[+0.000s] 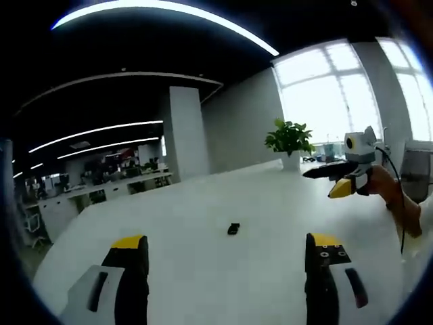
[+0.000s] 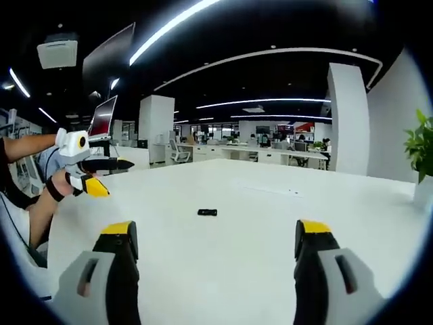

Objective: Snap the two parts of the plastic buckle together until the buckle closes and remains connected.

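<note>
Left gripper view, nearest first: the left gripper [image 1: 226, 261] shows its own two black, yellow-tipped jaws at 7 and 5 o'clock, spread wide and released, nothing between them. Just beyond, near centre on the broad white tabletop [image 1: 203, 203], lies the small black plastic buckle [image 1: 233, 228], untouched, apart from both jaws. At 3 o'clock the right gripper [image 1: 336, 181] hangs above the tabletop in a person's hand; whether its jaws are parted there I cannot tell. Farther, at 2 o'clock, a green potted plant in a white pot [image 1: 289, 142] stands before bright windows. Right gripper view: the right gripper [image 2: 216, 254] has its jaws at 7 and 5 o'clock, likewise wide and empty. The buckle [image 2: 208, 212] rests just past them, near centre, too small to tell whether its two parts are joined or separate. The left gripper [image 2: 101, 175] hovers at 9 o'clock. Judgement: the task looks barely begun; no part is grasped, and picking up, aligning and snapping all remain.
</note>
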Available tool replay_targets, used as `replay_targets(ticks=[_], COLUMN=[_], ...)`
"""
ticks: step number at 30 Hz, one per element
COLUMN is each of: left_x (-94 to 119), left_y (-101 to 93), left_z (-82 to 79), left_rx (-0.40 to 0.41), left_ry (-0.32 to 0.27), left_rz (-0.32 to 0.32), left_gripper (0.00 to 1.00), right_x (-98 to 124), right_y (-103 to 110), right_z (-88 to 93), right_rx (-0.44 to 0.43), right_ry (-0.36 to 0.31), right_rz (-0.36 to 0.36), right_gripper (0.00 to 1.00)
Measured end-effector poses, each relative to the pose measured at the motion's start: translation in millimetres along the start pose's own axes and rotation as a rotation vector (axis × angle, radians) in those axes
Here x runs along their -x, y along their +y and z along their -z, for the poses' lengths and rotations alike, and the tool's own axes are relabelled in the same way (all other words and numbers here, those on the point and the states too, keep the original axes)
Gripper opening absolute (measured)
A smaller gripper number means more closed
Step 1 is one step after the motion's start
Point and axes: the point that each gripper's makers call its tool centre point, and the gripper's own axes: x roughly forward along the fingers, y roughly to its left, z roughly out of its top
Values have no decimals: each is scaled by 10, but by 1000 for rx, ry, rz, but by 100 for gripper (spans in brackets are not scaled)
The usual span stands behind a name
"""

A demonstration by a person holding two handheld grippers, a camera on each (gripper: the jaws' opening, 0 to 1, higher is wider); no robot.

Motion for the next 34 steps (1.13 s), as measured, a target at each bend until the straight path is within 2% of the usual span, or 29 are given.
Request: replay_targets(ticks=[3,9,13,20,34], left_x=[105,343,443,517,514], left_y=[-1,-33,-35,-75,-32], left_z=[42,30,63,24,91], left_rx=[-18,16,3,42,47], left_ry=[13,-37,-36,-82,-65], left_rz=[-37,-87,-117,-86,-96], left_gripper=[97,96,95,95,94], right_x=[52,169,240,309,298], right_y=[14,-15,2,45,103], right_z=[-15,9,19,57,28], right_rx=[-10,3,7,-7,-8], right_ry=[-16,-18,-21,-30,-41], right_rz=[7,42,52,58,46], right_gripper=[97,97,96,95,95])
